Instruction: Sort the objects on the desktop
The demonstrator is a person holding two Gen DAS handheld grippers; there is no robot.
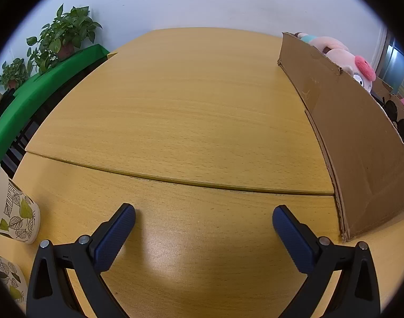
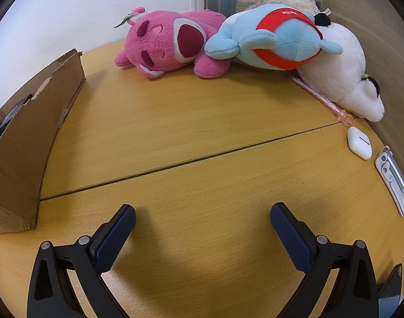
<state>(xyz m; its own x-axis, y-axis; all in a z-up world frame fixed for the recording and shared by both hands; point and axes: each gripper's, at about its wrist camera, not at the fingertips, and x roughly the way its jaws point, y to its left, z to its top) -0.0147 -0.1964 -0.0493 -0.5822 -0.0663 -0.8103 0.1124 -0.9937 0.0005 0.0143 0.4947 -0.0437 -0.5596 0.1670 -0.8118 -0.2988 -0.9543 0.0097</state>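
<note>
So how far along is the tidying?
Some plush toys already sit in the cardboard box. Nothing is in hand: the left tool and right tool are open, empty. Still out: pink plush, blue plush, white plush, pen, earbud case.

wood table (image 2: 202,122) w/ plush toys (image 2: 170,45), cardboard box (image 1: 355,143), cups (image 1: 16,212).

The cardboard box (image 1: 355,143) is hiding most of its contents in the left wrist view: only the tops of pale plush toys (image 1: 342,58) are peeking over its torn rim. A leaf-print cup (image 1: 13,212) is running off the left edge, and a second one (image 1: 8,278) below it (barely a sliver) too. In the right wrist view, a pink pen (image 2: 321,96) is disappearing under the white plush (image 2: 342,79), and a dark object (image 2: 391,288) at the bottom-right corner is getting cut off, unidentifiable.
</note>
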